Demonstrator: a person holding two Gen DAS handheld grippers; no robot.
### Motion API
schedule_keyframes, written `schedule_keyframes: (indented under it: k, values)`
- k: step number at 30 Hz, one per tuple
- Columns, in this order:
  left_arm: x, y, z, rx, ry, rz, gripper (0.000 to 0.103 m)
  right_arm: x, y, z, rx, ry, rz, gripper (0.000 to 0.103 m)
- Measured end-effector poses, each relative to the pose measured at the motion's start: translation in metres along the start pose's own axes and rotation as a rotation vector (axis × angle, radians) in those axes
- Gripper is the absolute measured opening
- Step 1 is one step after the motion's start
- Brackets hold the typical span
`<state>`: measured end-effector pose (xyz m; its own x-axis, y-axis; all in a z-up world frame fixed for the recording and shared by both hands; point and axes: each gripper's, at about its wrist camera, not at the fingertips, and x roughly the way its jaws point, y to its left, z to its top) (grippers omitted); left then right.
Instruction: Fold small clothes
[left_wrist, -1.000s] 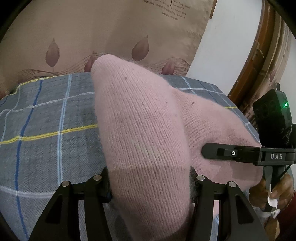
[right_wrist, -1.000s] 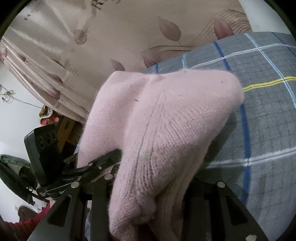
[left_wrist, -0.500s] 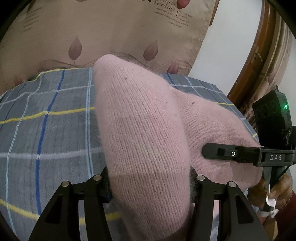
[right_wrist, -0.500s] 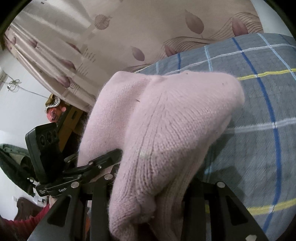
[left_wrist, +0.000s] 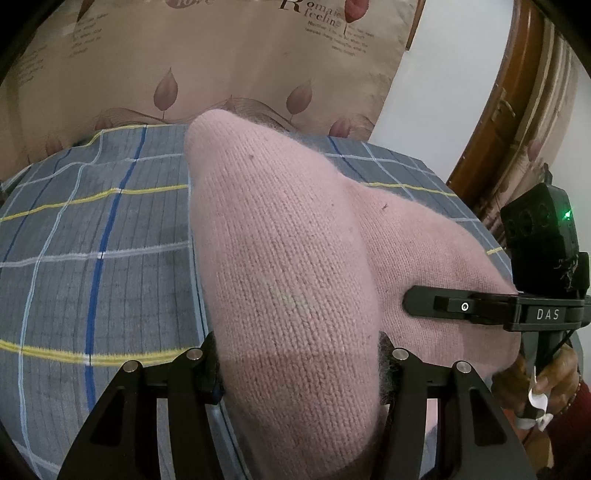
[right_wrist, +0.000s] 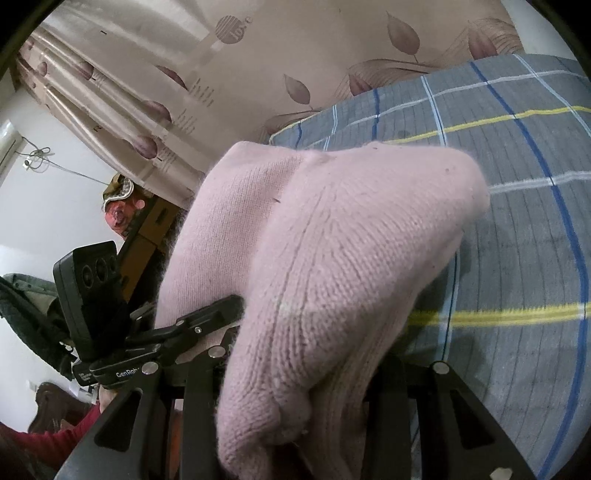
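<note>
left gripper (left_wrist: 299, 369): jaws clamped on a thick bunch of the pink knit garment (left_wrist: 295, 258), cloth filling the gap from pad to pad. grip looks the same as a second ago, same bulge, same faint stain on the knit.

right gripper (right_wrist: 295, 384): jaws closed on another edge of the same garment (right_wrist: 325, 266), a ribbed hem bunched between them. grip also unchanged.

garment: held up off the bed between the two grippers, draped forward over both sets of fingers, its far fold hanging above the plaid bedsheet (left_wrist: 92, 240). in the left view the right gripper (left_wrist: 454, 306) sits just beside, pressed into the cloth; in the right view the left gripper (right_wrist: 173, 332) shows the same way.

what changed: the sheet's lines have slid under the garment. the yellow stripe now crosses lower in both views, and more of the leaf-print curtain (left_wrist: 221, 74) with its lettering shows at top. both hands have carried the piece together across the bed, toward the curtain side, spacing between them kept.

reading: the carry-over part of a fold, or a reposition. cloth not yet laid down; no crease set on the sheet.
</note>
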<state>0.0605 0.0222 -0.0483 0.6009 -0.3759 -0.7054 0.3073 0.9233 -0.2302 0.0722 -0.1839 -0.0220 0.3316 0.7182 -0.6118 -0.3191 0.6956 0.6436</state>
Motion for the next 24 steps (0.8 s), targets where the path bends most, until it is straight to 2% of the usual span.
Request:
schedule_keyframes:
  k: [14,24]
  values:
    - [-0.003,-0.012,-0.017,-0.001,0.004,0.014,0.056,-0.005,-0.006,-0.016,0.011,0.004,0.005,0.034]
    - [0.002,-0.005,-0.028,-0.032,0.015,0.007,0.056,0.000,-0.010,-0.023,0.016,0.020,0.002,0.034]
